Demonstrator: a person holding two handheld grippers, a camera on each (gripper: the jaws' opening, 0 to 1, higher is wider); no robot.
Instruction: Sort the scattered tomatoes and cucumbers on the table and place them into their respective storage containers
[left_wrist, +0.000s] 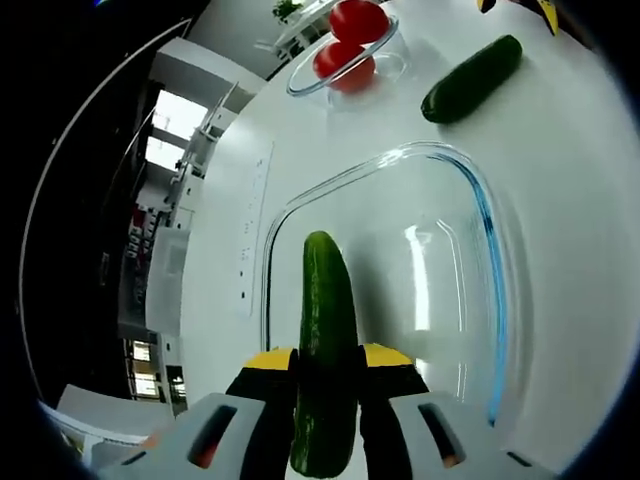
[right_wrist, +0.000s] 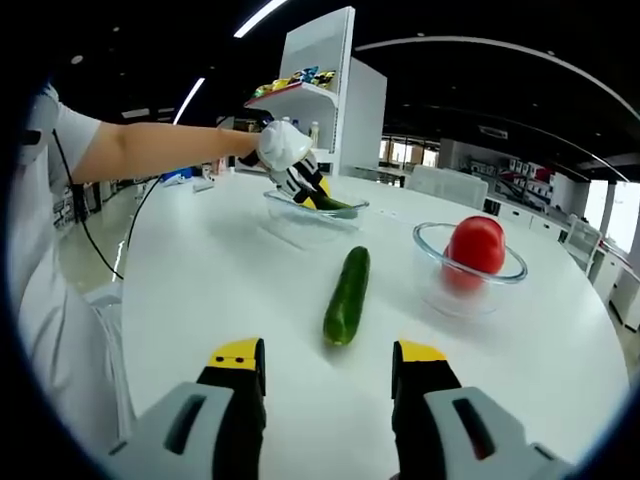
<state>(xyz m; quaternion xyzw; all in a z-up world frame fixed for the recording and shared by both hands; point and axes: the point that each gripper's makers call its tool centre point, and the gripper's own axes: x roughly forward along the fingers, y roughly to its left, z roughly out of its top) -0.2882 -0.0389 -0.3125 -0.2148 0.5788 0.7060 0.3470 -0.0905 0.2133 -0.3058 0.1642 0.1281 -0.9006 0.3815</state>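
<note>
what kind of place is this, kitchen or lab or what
Probably a lab or open-plan workspace, not a home kitchen. The long white table stands in a big hall with a dark ceiling and strip lights, a white shelving unit holding small coloured items, and rows of white desks beyond.

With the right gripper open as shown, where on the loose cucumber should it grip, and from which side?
Probably mid-length, from above. The cucumber lies flat on the white table, pointing away from the right gripper, so jaws lowered straight down would close across its narrow width. Its tapered ends would likely slip.
</note>
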